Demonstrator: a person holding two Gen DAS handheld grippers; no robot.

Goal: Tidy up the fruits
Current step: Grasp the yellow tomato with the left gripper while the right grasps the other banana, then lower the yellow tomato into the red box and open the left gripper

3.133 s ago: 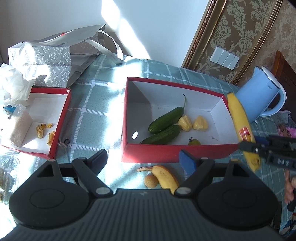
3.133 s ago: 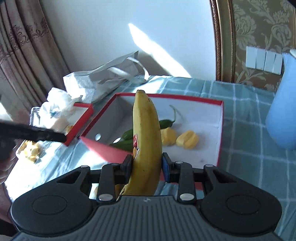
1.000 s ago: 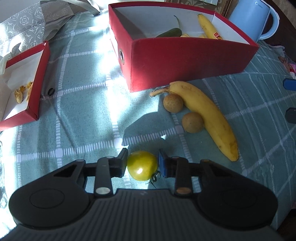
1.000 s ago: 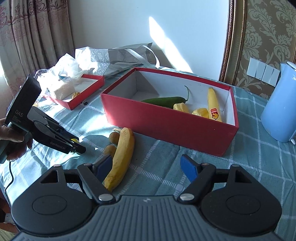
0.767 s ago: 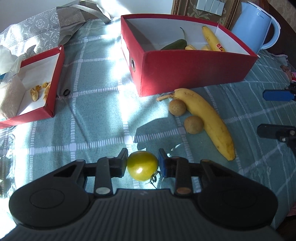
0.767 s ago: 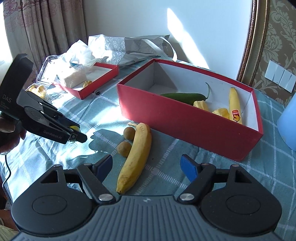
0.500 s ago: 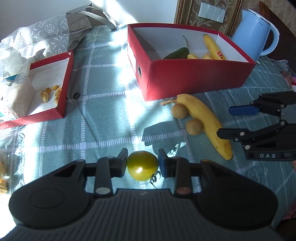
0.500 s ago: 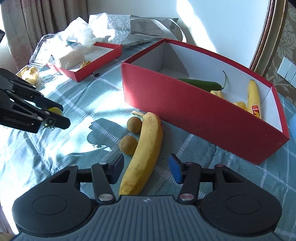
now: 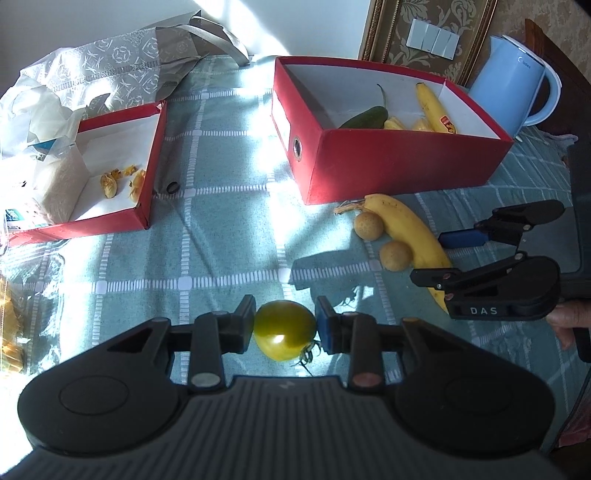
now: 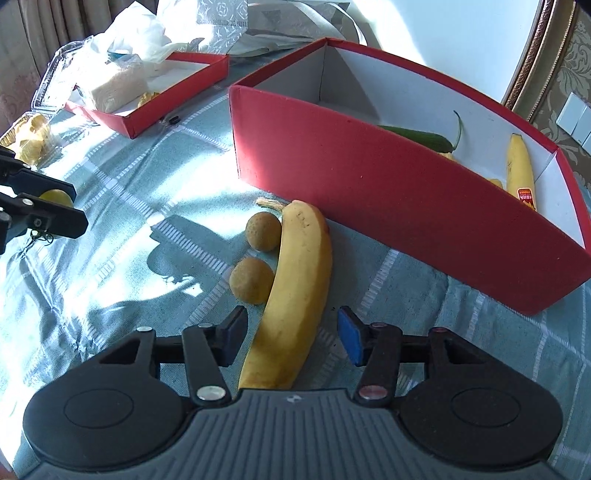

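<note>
**Tomato pinched, banana straddled**

Teal checked tablecloth (image 9: 229, 206) fills the left wrist view: the left gripper (image 9: 284, 326), tilted downward, pinches a yellow-green tomato (image 9: 284, 329) above it. Right wrist view: the right gripper (image 10: 291, 334), angled down, has just narrowed; its jaws straddle a banana (image 10: 297, 291) beside the red box (image 10: 388, 206), pads not touching.

Sunlight falls in bright patches across a bench (image 9: 229, 236) covered with a teal checked cloth, casting hard shadows. Ahead of the tongs stands a plain white wall (image 9: 295, 22); to its right, a gilt moulding (image 9: 376, 29) frames damask wallpaper bearing a row of switches (image 9: 434, 38). Beige curtains (image 10: 48, 22) hang far left.
</note>
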